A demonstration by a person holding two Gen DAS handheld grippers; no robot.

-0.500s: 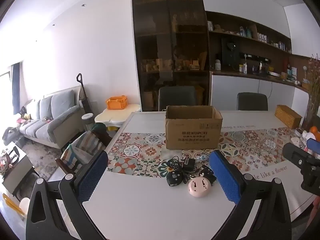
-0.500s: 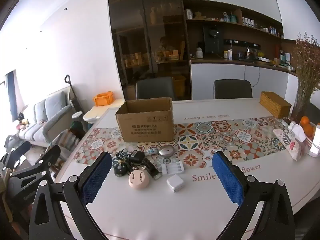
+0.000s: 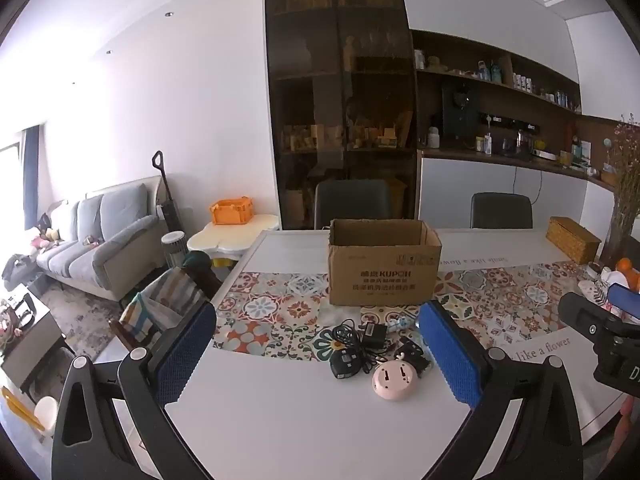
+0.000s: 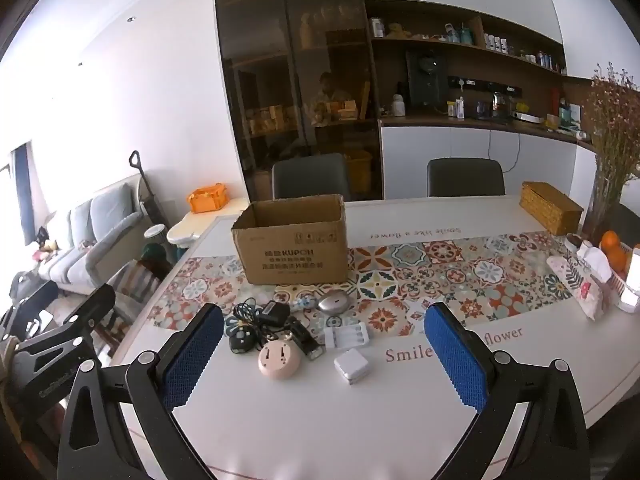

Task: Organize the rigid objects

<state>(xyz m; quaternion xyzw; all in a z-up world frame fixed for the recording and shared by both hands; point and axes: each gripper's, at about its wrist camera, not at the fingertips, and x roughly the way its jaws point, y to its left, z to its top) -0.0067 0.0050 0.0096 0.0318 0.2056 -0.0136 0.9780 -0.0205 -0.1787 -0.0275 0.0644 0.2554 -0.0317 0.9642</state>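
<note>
left wrist view: the left gripper [image 3: 316, 356] hangs over the near part of the table [image 3: 300, 432], its blue fingers [image 3: 186, 354] wide apart with nothing in them. the small things sit in a bunch in front of the cardboard box [image 3: 382, 268], which stands open on the patterned mat. the pink round thing [image 3: 391, 375] is nearest, with the black cable bundle [image 3: 348, 340] just behind it. to do this well, i think the hand should pick one thing at the edge of the bunch, like the pink one, come down over it, and squeeze only when the pads are on both sides. compared with half a second ago, nothing has really moved.

right wrist view: the right gripper [image 4: 324, 356] is wide open too, and empty. the white square plug [image 4: 351, 365] and the white battery case [image 4: 346, 336] lie apart from the cables, so they look easy to grab first. this view also looks the same as before.
</note>
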